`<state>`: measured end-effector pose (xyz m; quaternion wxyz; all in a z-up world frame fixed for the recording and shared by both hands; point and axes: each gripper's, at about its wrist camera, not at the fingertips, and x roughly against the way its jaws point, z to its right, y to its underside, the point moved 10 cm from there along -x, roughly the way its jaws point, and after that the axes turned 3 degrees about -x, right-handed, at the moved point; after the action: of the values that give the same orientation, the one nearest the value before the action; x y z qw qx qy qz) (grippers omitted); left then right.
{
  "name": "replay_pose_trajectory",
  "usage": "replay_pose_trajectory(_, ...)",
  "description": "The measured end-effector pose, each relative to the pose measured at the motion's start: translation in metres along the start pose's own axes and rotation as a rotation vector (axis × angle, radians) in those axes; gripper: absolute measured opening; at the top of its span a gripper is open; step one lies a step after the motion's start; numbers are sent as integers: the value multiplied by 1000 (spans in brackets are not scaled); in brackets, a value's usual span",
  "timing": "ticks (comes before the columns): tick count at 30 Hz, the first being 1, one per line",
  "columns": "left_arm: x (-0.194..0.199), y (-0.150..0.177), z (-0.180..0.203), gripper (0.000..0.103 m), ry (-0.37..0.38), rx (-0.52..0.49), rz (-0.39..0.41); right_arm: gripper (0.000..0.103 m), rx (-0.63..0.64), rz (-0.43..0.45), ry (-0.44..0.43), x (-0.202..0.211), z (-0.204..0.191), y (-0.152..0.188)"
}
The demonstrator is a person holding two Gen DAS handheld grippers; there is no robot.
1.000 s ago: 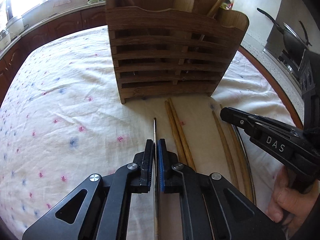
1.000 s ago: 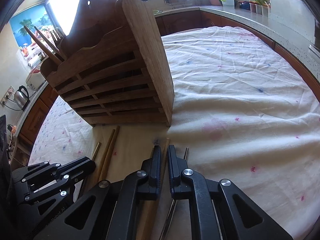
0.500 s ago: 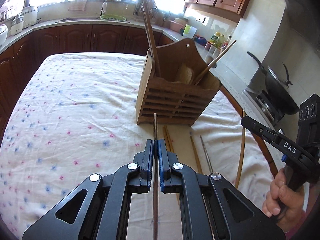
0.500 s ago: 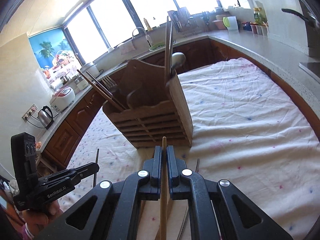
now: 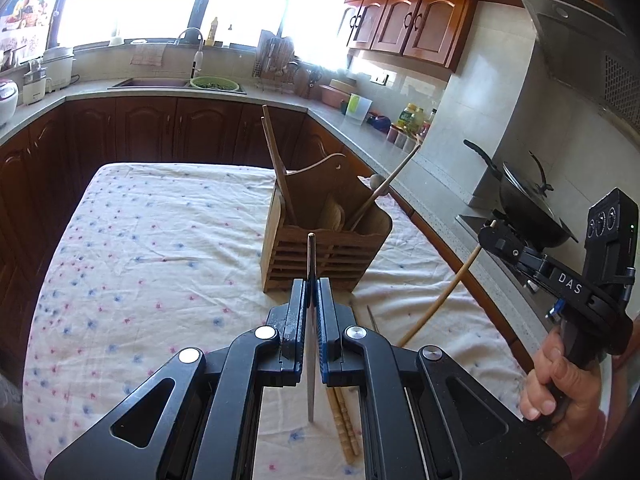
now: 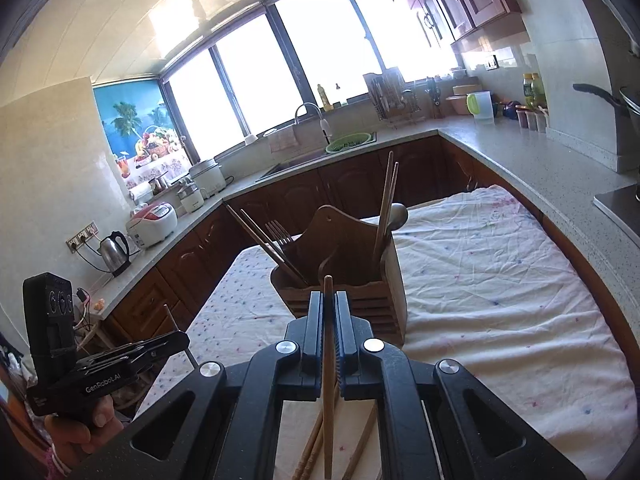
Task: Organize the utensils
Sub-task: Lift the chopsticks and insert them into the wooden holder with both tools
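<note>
In your left wrist view, your left gripper (image 5: 311,292) hangs above the cloth-covered table (image 5: 160,264), its fingers closed on a thin metal chopstick (image 5: 311,320) whose tip points toward the wooden utensil holder (image 5: 320,248). The holder stands near the table's far right part, with bare cloth open on its left and toward the far edge; the right edge of the table runs close beside the counter (image 5: 432,200). Inside the holder you see two dark chopsticks leaning left, a wooden chopstick leaning right, and a pale rounded utensil between them that is hard to identify. A pair of wooden chopsticks (image 5: 344,420) lies on the cloth under your gripper, partly hidden by its frame. At the right, your right gripper (image 5: 490,236) holds a wooden chopstick (image 5: 440,300) slanting down toward the table. In your right wrist view, the right gripper (image 6: 329,312) is clamped on that wooden chopstick (image 6: 328,360), raised in front of the holder (image 6: 344,280). Here the holder shows chopsticks and a fork leaning left in one section and two upright wooden chopsticks with a rounded handle at the right. More chopsticks (image 6: 312,448) lie on the cloth below, cut off by the frame. Your left gripper (image 6: 176,338) sits at the far left; its fingers look closed around a thin stick.
</note>
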<state>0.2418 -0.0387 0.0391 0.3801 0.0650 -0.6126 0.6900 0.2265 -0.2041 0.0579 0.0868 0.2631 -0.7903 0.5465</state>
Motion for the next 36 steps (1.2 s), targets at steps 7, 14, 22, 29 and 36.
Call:
replay_pose_trajectory(7, 7, -9, 0, 4, -7, 4, 30, 5, 5, 40, 5, 9, -1, -14)
replay_pose_trajectory(14, 9, -21, -1, 4, -15, 8, 61, 5, 2, 65, 9, 12, 3, -24)
replay_pose_trajectory(22, 12, -50, -1, 4, -18, 9, 115, 5, 8, 105, 4, 14, 3, -46)
replay_pose_trajectory(29, 19, -104, 0, 4, -39, 7, 224, 5, 28, 201, 10, 20, -2, -92)
replay_pose_trajectory(36, 12, -159, -12, 4, -82, 49, 337, 5, 23, 297, 34, 16, 5, -143)
